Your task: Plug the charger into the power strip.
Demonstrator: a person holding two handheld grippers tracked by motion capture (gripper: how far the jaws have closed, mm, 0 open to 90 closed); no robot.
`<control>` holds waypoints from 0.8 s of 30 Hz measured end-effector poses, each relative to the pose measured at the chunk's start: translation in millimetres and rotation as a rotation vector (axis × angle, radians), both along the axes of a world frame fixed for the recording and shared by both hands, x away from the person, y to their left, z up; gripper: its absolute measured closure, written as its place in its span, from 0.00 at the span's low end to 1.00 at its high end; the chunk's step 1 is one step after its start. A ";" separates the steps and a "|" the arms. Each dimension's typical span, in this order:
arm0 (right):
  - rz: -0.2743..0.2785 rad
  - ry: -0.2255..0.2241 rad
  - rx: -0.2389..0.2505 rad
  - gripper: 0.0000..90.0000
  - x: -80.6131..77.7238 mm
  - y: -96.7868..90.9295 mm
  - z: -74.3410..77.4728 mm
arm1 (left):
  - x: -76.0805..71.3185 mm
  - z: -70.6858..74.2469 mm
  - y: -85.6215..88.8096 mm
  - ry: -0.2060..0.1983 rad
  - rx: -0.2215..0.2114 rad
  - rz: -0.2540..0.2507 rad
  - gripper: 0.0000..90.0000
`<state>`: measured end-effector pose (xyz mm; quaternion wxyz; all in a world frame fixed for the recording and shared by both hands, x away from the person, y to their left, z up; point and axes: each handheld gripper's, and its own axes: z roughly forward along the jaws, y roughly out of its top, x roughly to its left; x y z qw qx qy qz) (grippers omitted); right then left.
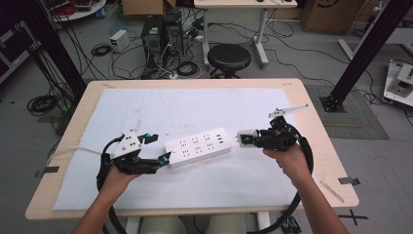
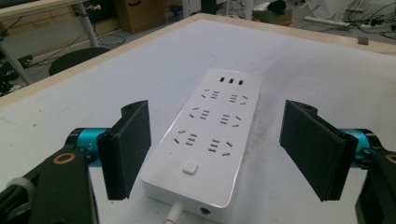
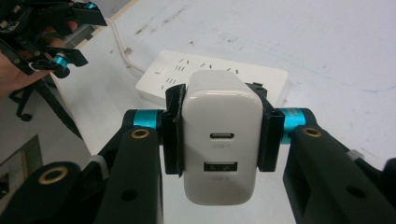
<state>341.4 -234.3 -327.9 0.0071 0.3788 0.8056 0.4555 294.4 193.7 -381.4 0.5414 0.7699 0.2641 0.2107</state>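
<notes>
Table: light wooden table [image 1: 319, 122] with rounded corners, white sheet [image 1: 195, 109] spread across most of it.
Floor: grey floor [image 1: 380, 165], black cables [image 1: 122, 58] tangled behind the table.
Seating: round black stool [image 1: 229, 57] just past the far edge.
Further back: two dark computer towers [image 1: 160, 33], white-legged desk [image 1: 234, 5], brown cardboard boxes [image 1: 143, 7].
Frame: black metal posts [image 1: 370, 44] at both sides.

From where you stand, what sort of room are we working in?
Probably a robotics or electronics lab: loose cables and desktop computer towers on the floor, black aluminium frame posts beside the table.
</notes>
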 end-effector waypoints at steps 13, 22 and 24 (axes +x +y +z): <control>0.112 -0.085 -0.196 0.70 10.9 6.2 7.7 | 4.5 -9.4 27.7 0.029 -0.051 0.080 0.27; 0.209 -0.160 -0.314 0.70 28.4 30.1 15.1 | 1.6 -14.3 35.4 0.035 -0.052 0.096 0.27; 0.259 -0.209 -0.352 0.70 31.7 38.3 18.9 | 1.1 -15.5 37.3 0.036 -0.051 0.103 0.27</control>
